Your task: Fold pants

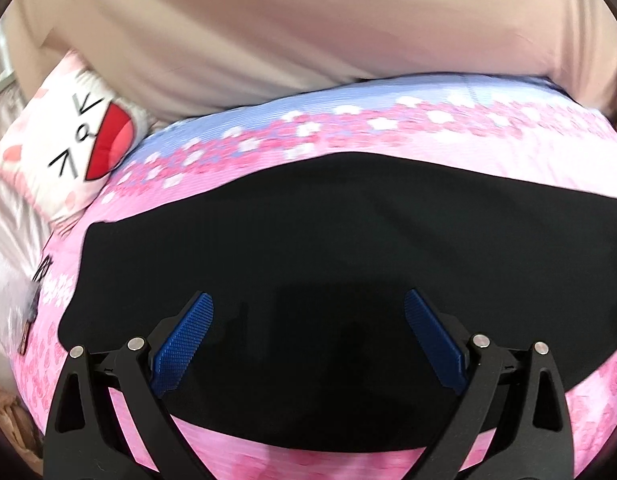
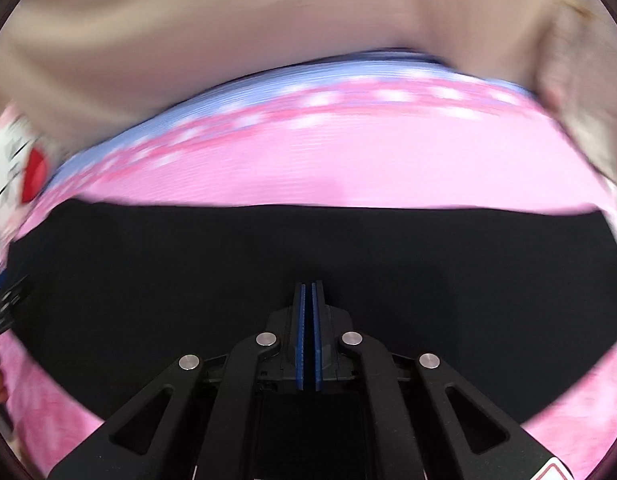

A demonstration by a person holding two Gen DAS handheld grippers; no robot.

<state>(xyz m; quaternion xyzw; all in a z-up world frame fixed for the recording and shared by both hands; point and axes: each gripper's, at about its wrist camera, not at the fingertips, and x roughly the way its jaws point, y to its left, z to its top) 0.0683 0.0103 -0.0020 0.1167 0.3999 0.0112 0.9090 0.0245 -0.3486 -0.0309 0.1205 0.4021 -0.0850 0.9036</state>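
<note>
The pants are laid flat on the pink bedspread as a compact black slab, so most folding is judged done. The left gripper is held wide apart above them, gripping nothing. The right gripper is pressed closed (nothing seems pinched, though blur hinders certainty), so a last fold or smoothing may remain.

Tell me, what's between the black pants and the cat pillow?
Only the pink flowered bedsheet lies between the black pants and the cat pillow, in the left wrist view.
</note>
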